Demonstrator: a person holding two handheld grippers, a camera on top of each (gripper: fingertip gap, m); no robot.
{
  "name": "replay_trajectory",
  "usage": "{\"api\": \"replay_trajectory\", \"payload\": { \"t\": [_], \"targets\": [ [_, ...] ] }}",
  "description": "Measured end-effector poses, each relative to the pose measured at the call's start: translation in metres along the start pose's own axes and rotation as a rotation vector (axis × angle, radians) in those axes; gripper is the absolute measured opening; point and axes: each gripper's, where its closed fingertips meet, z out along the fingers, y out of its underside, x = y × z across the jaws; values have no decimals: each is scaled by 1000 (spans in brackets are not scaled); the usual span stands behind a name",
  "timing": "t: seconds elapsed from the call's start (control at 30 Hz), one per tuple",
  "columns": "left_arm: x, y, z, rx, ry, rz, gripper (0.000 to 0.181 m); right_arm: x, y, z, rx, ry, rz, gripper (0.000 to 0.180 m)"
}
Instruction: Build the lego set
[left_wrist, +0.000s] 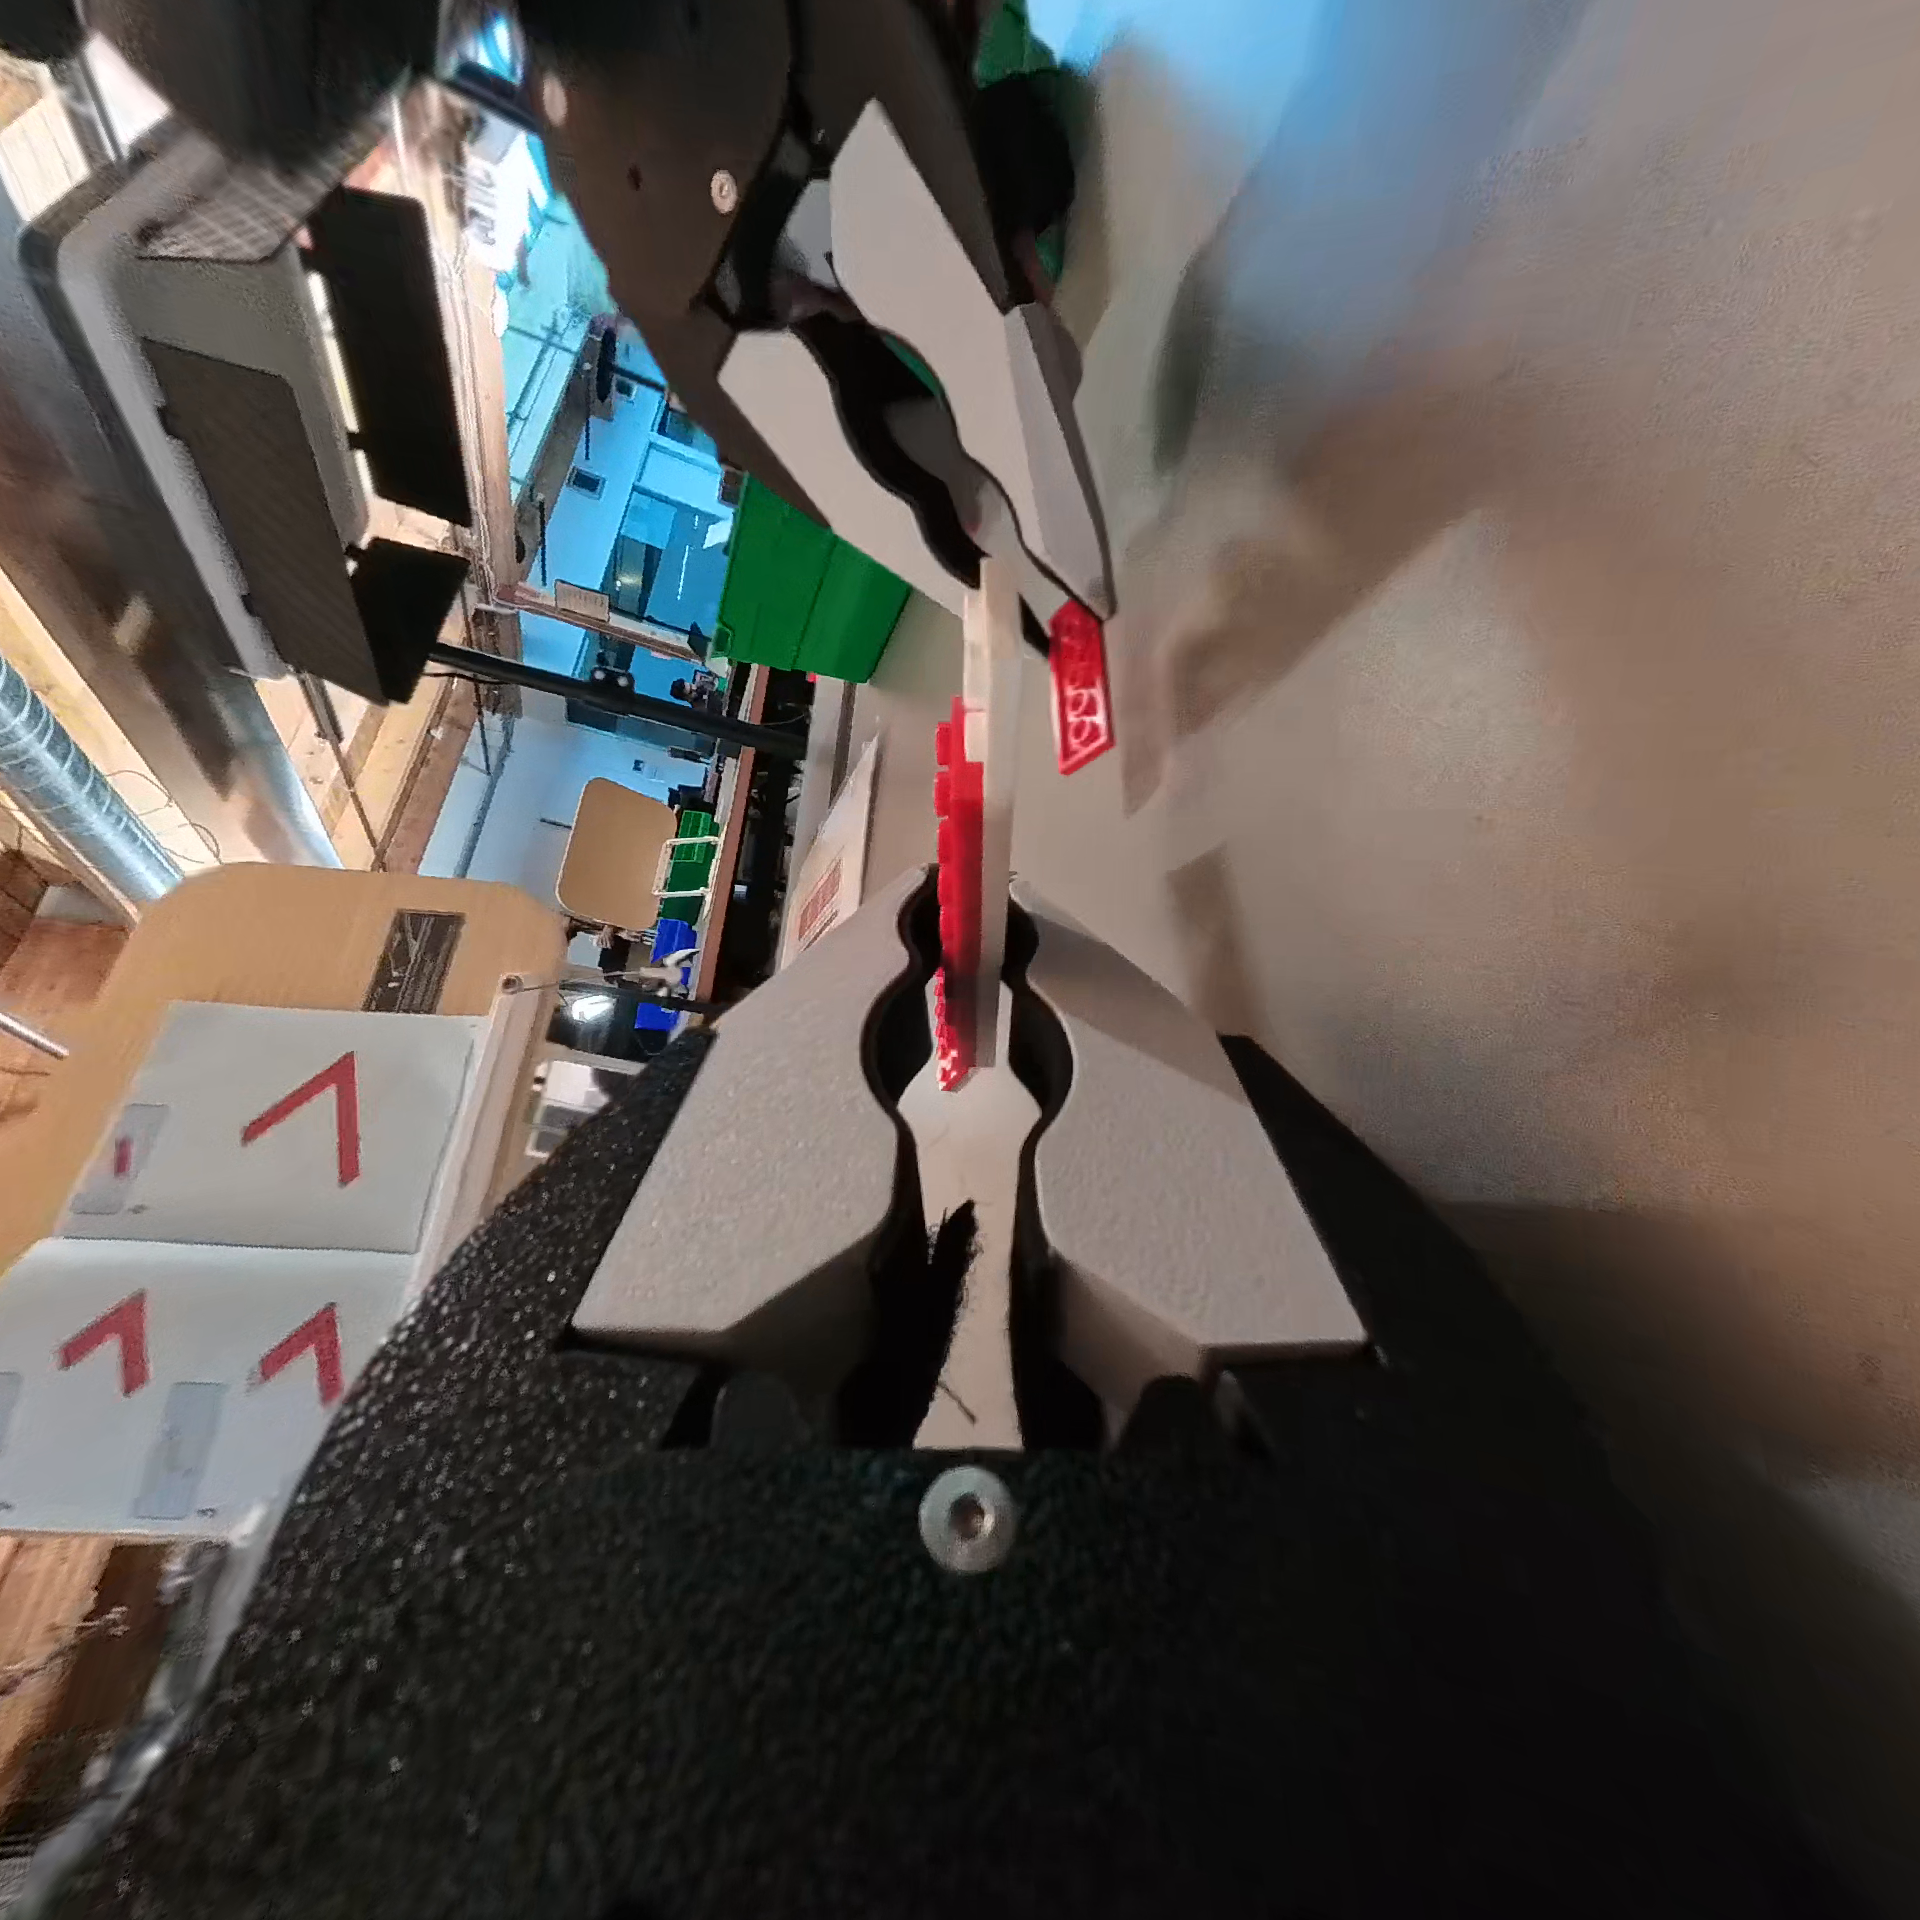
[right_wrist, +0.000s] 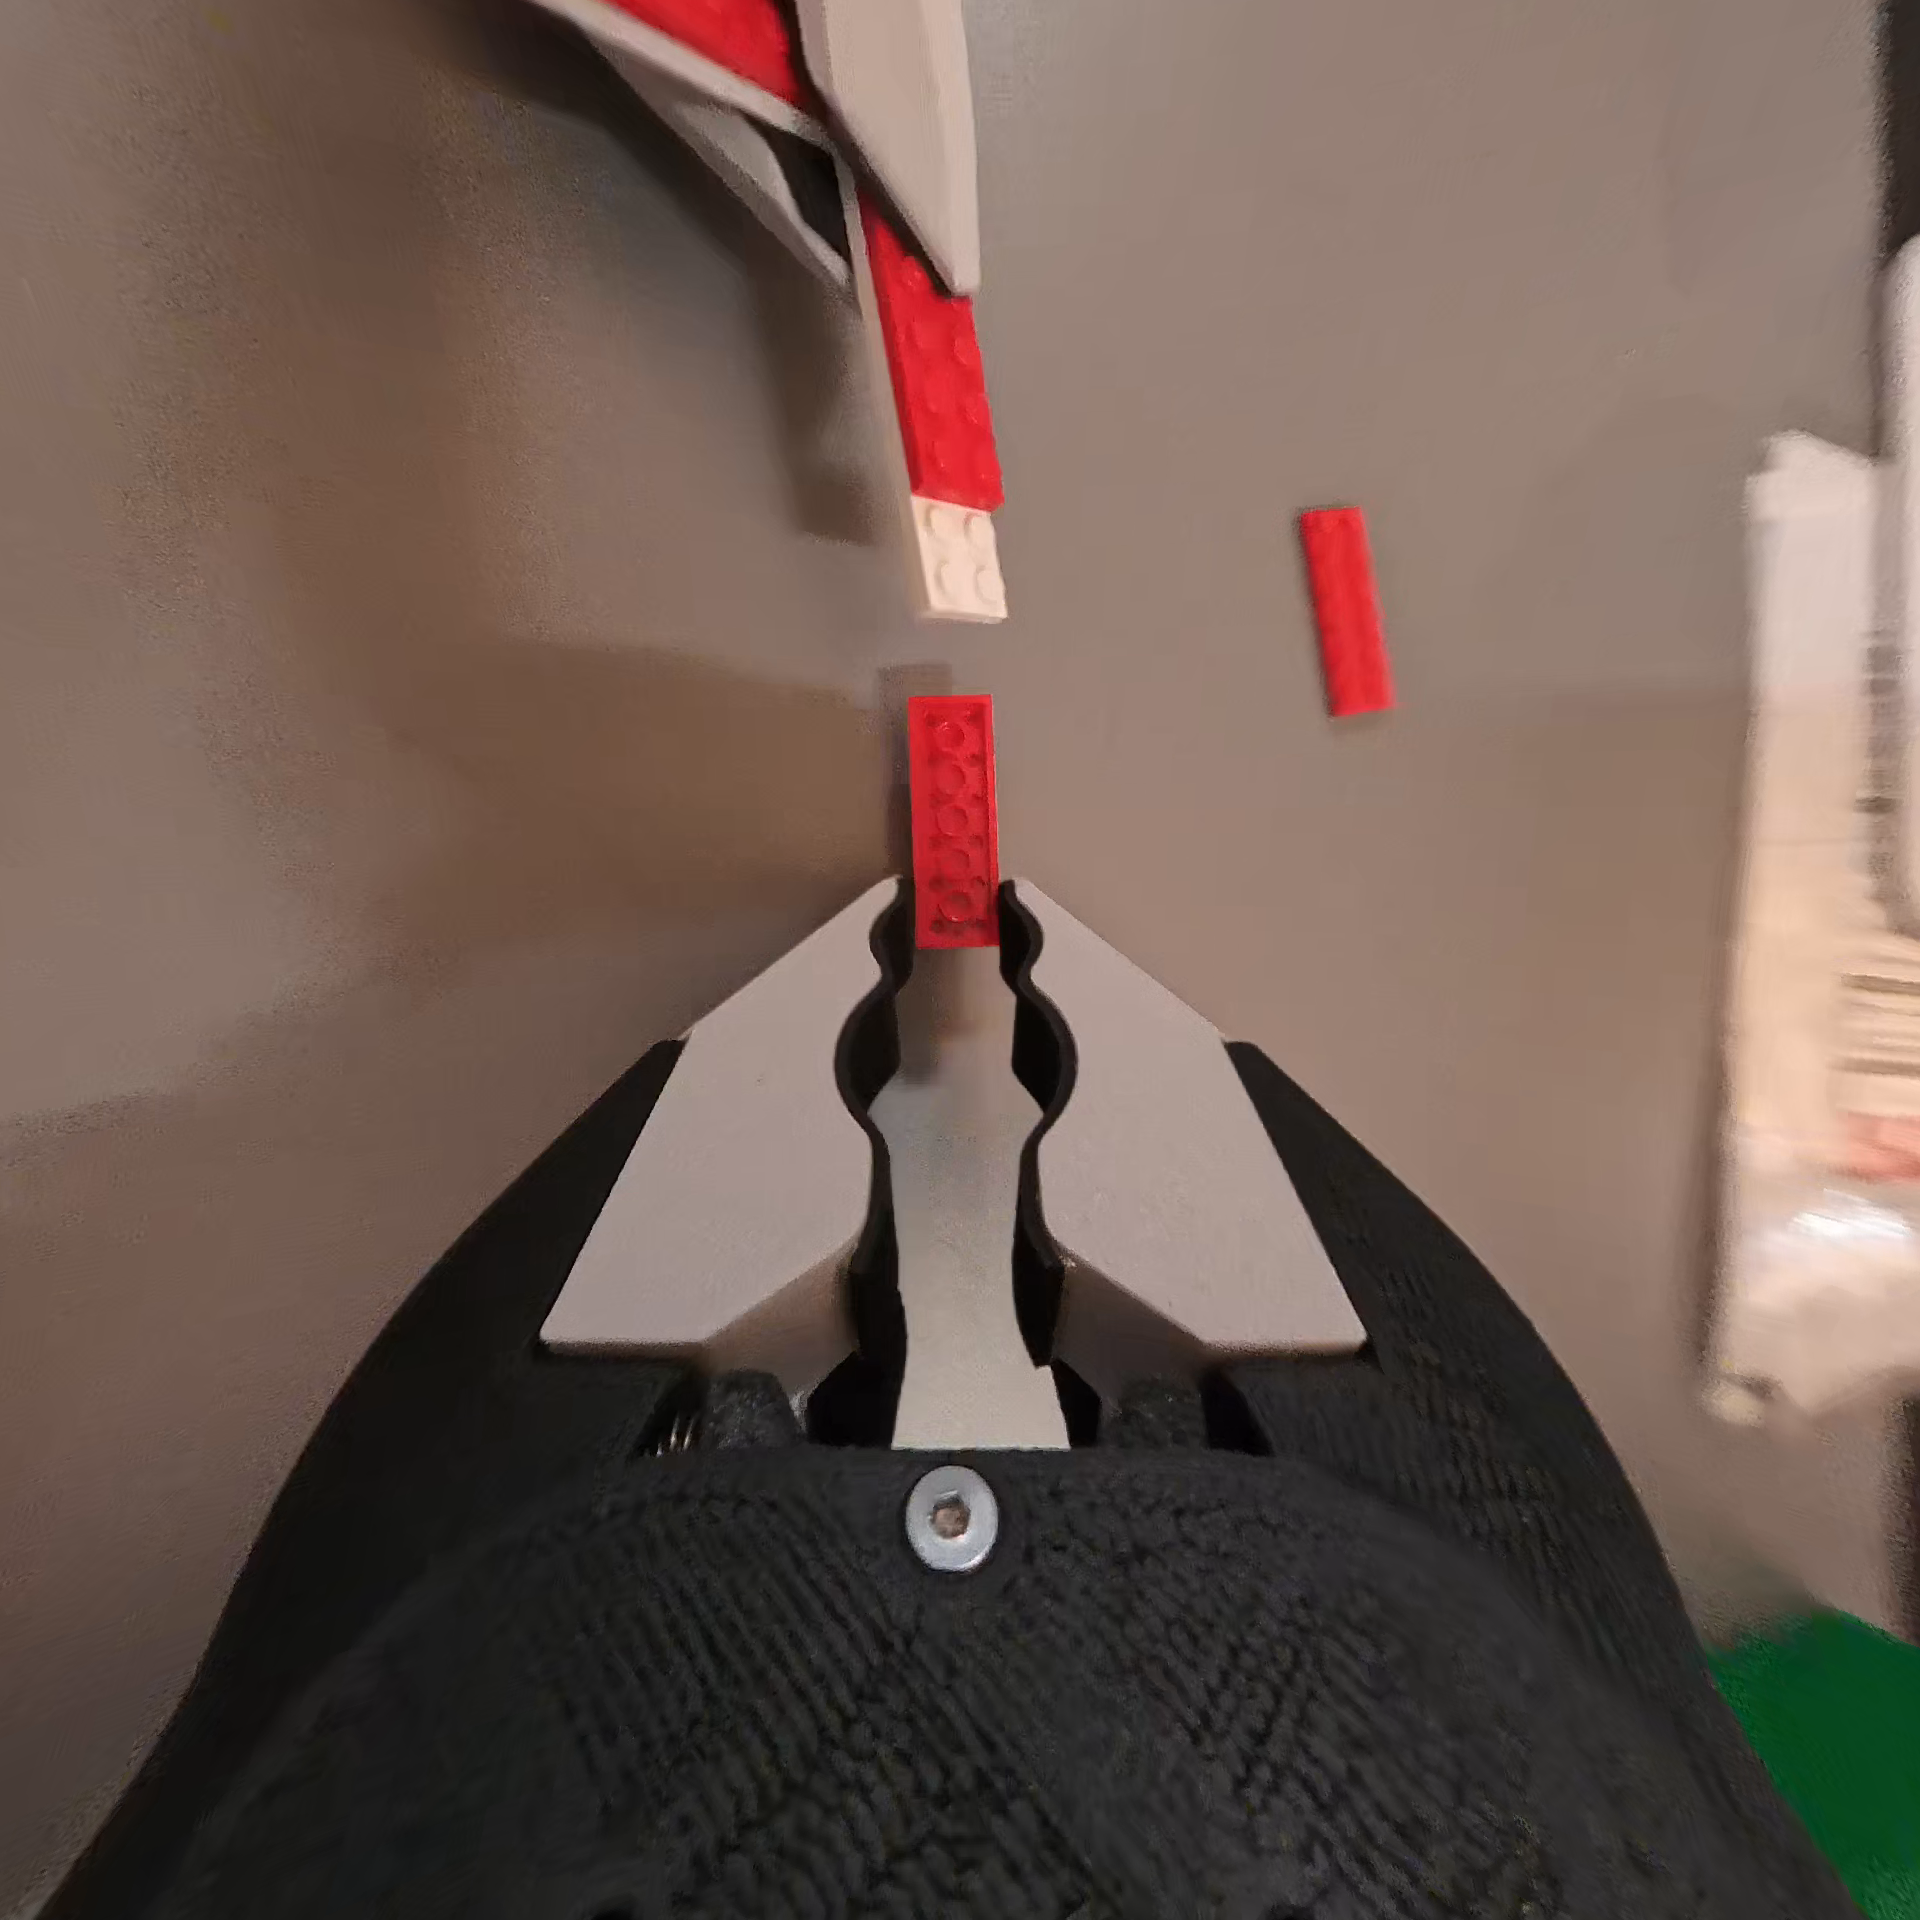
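- Left gripper (left_wrist: 971, 894) has its jaws clamped on the long stacked assembly (right_wrist: 940, 405): a red plate on a white plate. It's gripped on the flat faces, edge-on to the left wrist view. Probably held that way to keep the far end free for mating.
- In the right wrist view the assembly sticks out of the left gripper with the studs facing the camera. The bare white end (right_wrist: 961, 566) is uncovered, and I judge that to be the open slot for the next piece.
- Right gripper (right_wrist: 948, 904) has its jaws pinched on the small red plate (right_wrist: 953, 821). It holds only the near end, across the narrow width, so most of the plate is clear of the jaws. The tube side faces the camera, which is the right way round to press onto studs.
- The small plate sits just short of the white end, not touching, and roughly in line with it. The assembly is canted slightly, so I'd square it up before closing.
- Both parts are held off the worktop (right_wrist: 416, 623), so the press would be gripper against gripper.
- A spare red plate (right_wrist: 1345, 613) lies flat on the worktop off to the side, untouched, likely for later.
- Risk: the tip-only grip may let the plate pivot under pressing load.
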Motion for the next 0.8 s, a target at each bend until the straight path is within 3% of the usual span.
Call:
{"api": "replay_trajectory", "payload": {
  "t": [0.1, 0.23, 0.4, 0.57, 0.7, 0.8],
  "targets": [
    [-11, -5, -2, 38, -10, -154, 6, 21, -8, -23, -26, 258, -188, 13],
    [-16, -19, -3, 148, 107, -537, 6, 35, -40, -59, -82, 601, -578, 14],
    [-16, -26, -6, 239, 261, -884, 6, 22, -65, -74, -141, 775, -912, 13],
    [-18, -26, -5, 236, 361, -1139, 6, 14, -54, -66, -202, 725, -871, 14],
    [-11, -25, -5, 207, 491, -1373, 6, -3, -19, -44, -232, 405, -478, 14],
    [-8, -29, -7, 210, 576, -1479, 6, -17, -6, -30, -141, 217, -228, 14]
  ]
}}
